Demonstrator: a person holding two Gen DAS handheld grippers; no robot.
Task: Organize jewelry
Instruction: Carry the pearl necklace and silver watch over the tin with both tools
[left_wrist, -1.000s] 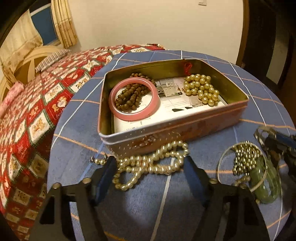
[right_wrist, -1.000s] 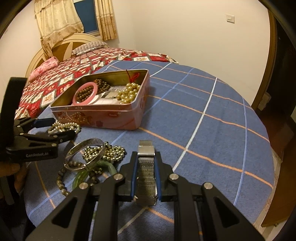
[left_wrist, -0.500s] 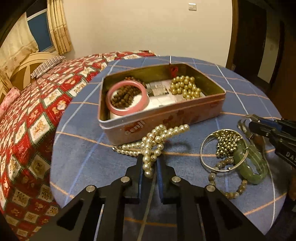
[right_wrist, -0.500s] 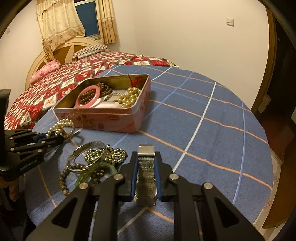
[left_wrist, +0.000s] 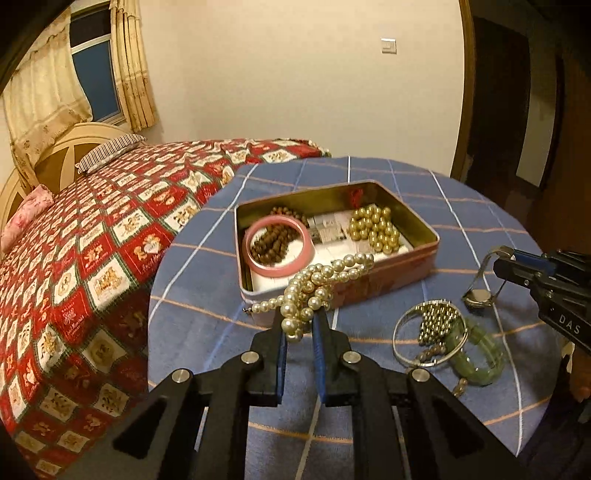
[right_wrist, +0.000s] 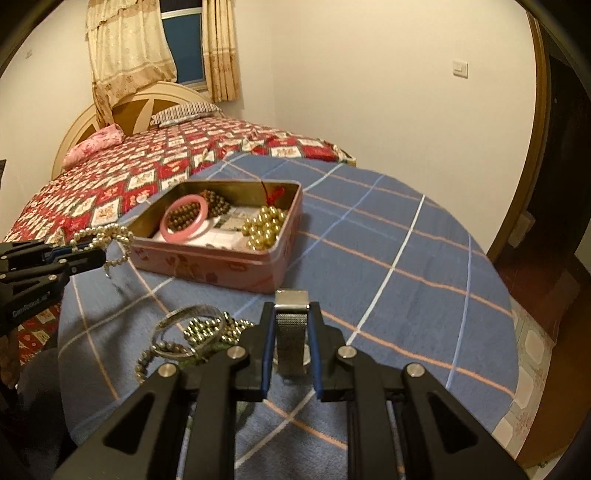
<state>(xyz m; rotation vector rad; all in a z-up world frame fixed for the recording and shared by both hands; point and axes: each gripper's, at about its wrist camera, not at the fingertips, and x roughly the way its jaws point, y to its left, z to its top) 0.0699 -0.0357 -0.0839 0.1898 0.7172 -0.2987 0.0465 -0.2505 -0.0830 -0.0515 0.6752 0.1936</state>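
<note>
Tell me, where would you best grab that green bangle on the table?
Take the green bangle by its near, bare curve, coming down from above with one finger inside the ring. It lies flat, and the silver bangle and small gold beads overlap its far side.

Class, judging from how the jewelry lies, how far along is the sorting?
Done: the tin already holds a pink bangle, brown beads and gold beads.
In hand: the left hand-held gripper is shut on the pearl necklace; the right hand-held gripper is shut on the mesh-strap watch.
Left: the silver bangle, green bangle and small bead strands lie on the table.
</note>
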